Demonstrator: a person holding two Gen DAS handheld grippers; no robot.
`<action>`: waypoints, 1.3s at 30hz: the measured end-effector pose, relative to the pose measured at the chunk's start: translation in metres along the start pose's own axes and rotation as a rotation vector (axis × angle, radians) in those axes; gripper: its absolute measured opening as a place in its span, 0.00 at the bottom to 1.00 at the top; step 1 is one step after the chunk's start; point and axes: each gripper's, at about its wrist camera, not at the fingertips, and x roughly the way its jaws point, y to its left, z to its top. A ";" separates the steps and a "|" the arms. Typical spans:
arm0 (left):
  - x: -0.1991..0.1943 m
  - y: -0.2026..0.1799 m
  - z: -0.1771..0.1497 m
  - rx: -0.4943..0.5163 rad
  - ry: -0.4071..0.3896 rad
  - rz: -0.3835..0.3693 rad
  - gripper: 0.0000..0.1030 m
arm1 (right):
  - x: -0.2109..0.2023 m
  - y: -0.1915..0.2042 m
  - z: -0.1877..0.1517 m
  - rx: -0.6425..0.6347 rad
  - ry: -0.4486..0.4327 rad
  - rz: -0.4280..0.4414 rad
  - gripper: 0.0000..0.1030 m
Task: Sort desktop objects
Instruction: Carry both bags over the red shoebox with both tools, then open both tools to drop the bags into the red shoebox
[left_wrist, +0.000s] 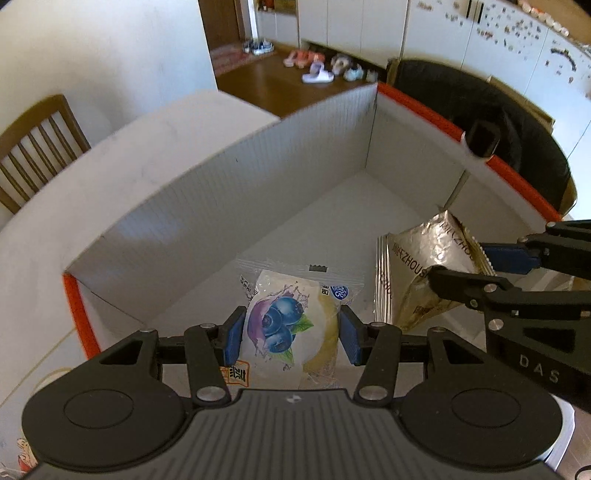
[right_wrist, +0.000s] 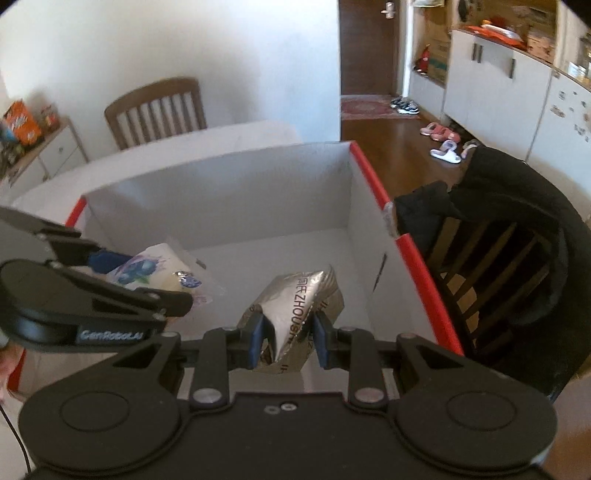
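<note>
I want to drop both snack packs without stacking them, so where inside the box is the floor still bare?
The white box is bare along its far wall and far corner. It is crowded near: the left gripper holds the blueberry pack, and beside it the right gripper holds the silver pouch.

I see the box (left_wrist: 229, 206) open at the top, its white floor bare toward the far corner — plenty of room there to go deeper. Its tall white walls with the orange rim (left_wrist: 424, 110) hem me in on every side. The two grippers crowd each other: my right gripper (left_wrist: 480, 266) reaches in just beside my left gripper (left_wrist: 291, 336), and the silver packet (right_wrist: 291, 314) hangs near the blueberry packet (left_wrist: 284, 325) (little gap between them). Beyond the right wall stands a chair draped in a black coat (right_wrist: 517, 229) — no passage there.
</note>
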 end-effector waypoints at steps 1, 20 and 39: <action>0.002 0.000 0.000 0.001 0.007 0.000 0.49 | 0.002 0.001 0.000 -0.009 0.005 0.001 0.27; 0.017 -0.004 -0.005 0.019 0.139 -0.027 0.51 | 0.024 0.002 -0.004 -0.046 0.095 -0.005 0.30; -0.041 -0.002 -0.020 -0.053 0.016 -0.061 0.57 | -0.019 0.001 0.004 -0.060 0.023 0.044 0.60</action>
